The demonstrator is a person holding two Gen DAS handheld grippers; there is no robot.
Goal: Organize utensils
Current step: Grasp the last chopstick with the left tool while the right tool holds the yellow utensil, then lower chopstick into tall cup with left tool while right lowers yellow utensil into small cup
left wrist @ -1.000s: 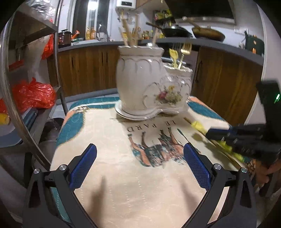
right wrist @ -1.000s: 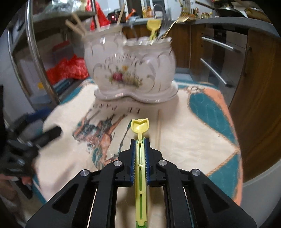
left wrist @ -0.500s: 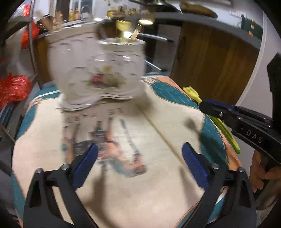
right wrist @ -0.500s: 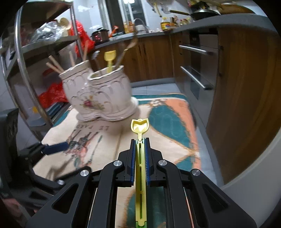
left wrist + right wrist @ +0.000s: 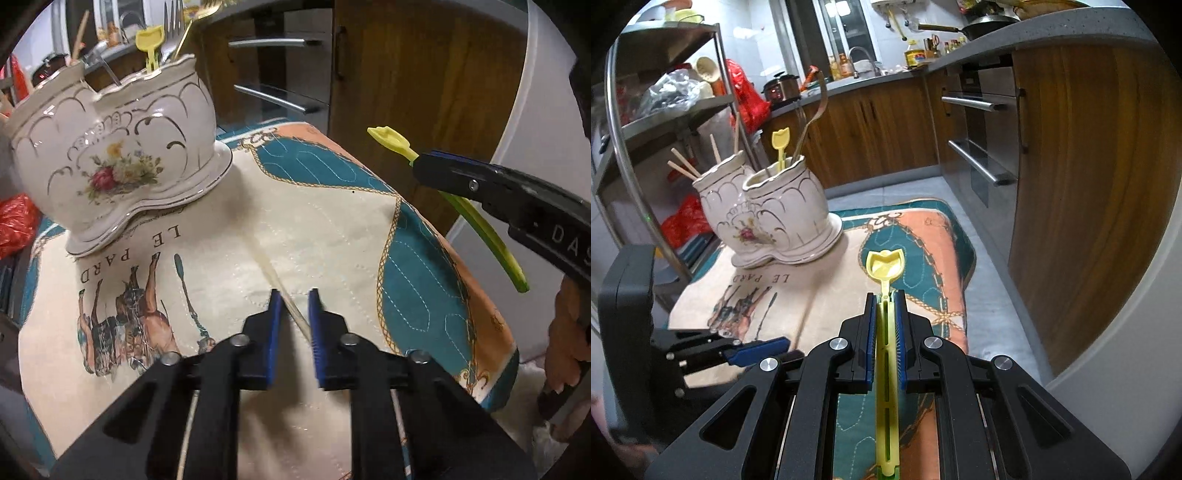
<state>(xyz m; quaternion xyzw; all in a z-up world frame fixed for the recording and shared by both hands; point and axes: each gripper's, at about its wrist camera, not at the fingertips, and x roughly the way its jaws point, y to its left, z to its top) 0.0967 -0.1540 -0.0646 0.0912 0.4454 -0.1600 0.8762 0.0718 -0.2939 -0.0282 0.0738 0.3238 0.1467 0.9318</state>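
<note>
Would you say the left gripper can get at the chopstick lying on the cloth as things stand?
Probably yes. The left gripper already has its fingers either side of the pale chopstick, not yet shut on it. Nothing lies on it, and the right gripper, holding the yellow spoon, is off to the side.

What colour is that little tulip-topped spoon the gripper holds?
Yellow plastic tulip-topped spoon, greenish at the tail; clearest in the right wrist view.

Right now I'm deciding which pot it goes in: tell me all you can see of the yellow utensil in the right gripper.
The yellow utensil looks like plastic: tulip-shaped scoop head, long slotted handle shading to green at its tail. The right gripper is shut on the handle just below the head, holding it lifted, apart from the cloth.
</note>
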